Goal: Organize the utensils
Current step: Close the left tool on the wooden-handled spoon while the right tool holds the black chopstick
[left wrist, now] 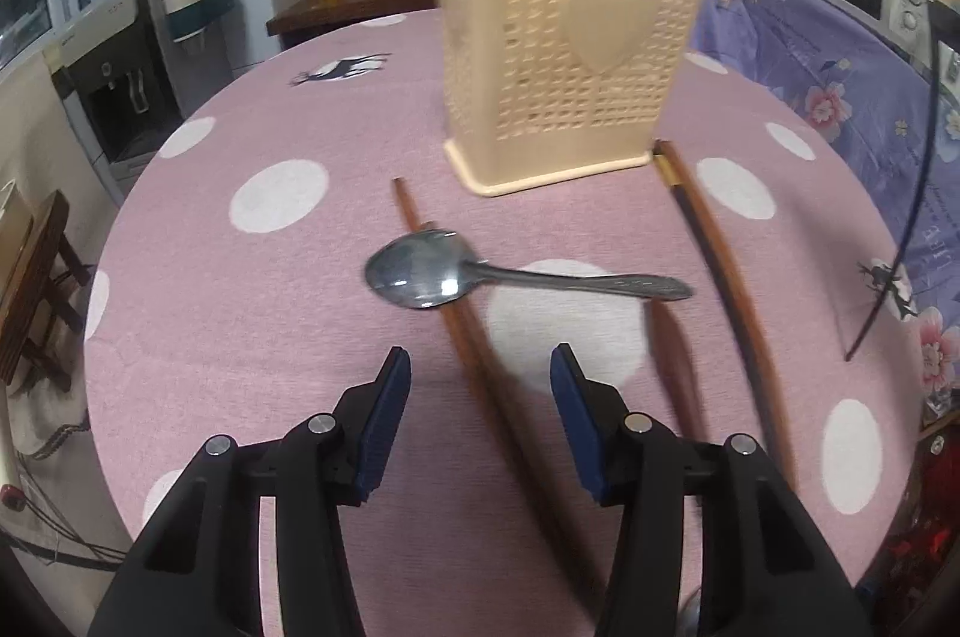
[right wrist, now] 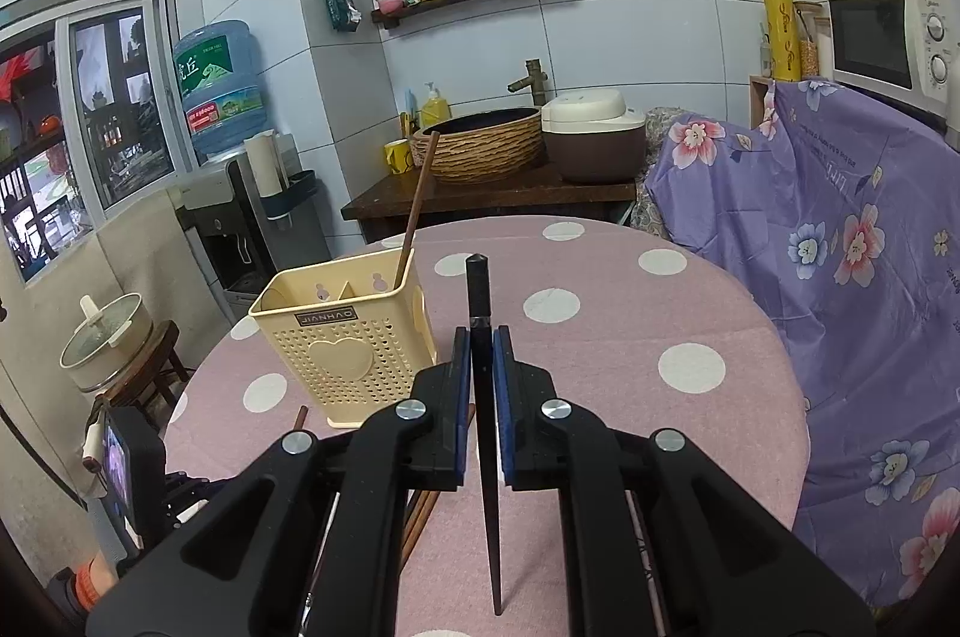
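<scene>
My left tongs (left wrist: 480,367) stand part open with nothing between the pads, pointing down at the pink dotted worktop (left wrist: 276,138). Just ahead of them, slightly left of centre, lies the metal spoon (left wrist: 420,274), bowl up, its handle running off to the right. It looks stiff, smooth and a little slippery, and it sits low on the cloth; I judge the narrow neck behind the bowl the best place to pinch it. A brown chopstick (left wrist: 456,331) passes under the bowl and runs back between my pads, thin, rigid and light, likely to roll if nudged. Further ahead stands the cream utensil holder (left wrist: 570,60), light plastic that could tip or slide. To the right, two more long sticks (left wrist: 720,265) lie beside its foot.

My right tongs (right wrist: 483,361) are pressed nearly shut on a black chopstick (right wrist: 480,313), gripped near its thick end, tip pointing back toward me. The holder (right wrist: 348,355) is ahead and to the left of them, with one brown chopstick (right wrist: 414,211) already standing in it.

The left view is smeared with blur, so I cannot count the sticks at right for certain. The holder's compartments are mostly hidden.
</scene>
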The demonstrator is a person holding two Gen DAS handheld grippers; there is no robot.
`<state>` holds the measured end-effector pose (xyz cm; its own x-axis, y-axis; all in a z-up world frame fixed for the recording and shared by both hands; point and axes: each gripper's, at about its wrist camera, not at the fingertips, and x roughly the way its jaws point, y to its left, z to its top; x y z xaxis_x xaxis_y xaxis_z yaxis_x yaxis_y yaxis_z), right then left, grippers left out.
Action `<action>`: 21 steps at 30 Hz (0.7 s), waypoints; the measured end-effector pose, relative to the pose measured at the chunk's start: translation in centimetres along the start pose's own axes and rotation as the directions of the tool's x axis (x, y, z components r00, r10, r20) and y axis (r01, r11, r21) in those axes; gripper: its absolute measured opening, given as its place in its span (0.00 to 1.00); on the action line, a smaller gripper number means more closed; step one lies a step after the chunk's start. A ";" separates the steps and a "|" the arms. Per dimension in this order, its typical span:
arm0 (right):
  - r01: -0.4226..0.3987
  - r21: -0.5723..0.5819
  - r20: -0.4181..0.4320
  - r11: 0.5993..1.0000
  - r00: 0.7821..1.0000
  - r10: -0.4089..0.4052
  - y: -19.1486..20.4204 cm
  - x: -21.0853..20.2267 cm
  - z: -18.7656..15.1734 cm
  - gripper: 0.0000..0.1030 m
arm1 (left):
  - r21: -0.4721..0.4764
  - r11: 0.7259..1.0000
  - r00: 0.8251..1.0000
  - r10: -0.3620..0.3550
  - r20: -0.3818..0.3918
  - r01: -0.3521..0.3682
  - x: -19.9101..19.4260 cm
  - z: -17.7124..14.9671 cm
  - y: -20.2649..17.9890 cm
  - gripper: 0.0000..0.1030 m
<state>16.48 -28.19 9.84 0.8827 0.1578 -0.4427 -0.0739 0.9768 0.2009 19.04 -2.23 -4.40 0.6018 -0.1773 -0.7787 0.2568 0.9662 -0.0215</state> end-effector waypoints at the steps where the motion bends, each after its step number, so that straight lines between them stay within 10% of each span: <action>1: -0.001 0.002 0.000 1.000 1.000 0.001 0.0 0.0 0.0 0.08 | 0.019 1.000 1.000 -0.014 0.000 0.014 -0.1 0.2 -0.9 0.47; 15: -0.010 0.011 0.002 1.000 1.000 0.010 0.1 -0.4 0.0 0.08 | 0.114 0.993 0.998 -0.032 -0.050 0.037 1.9 1.4 -6.8 0.47; 21: -0.011 0.012 0.005 1.000 1.000 0.011 0.4 -0.6 0.0 0.08 | 0.105 0.994 0.997 -0.021 -0.072 0.029 2.7 0.7 -7.1 0.29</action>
<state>15.87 -27.91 10.17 0.8841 0.1682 -0.4359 -0.0784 0.9731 0.2165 19.40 -9.69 -5.89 0.5401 -0.1836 -0.8213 0.3515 0.9359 0.0220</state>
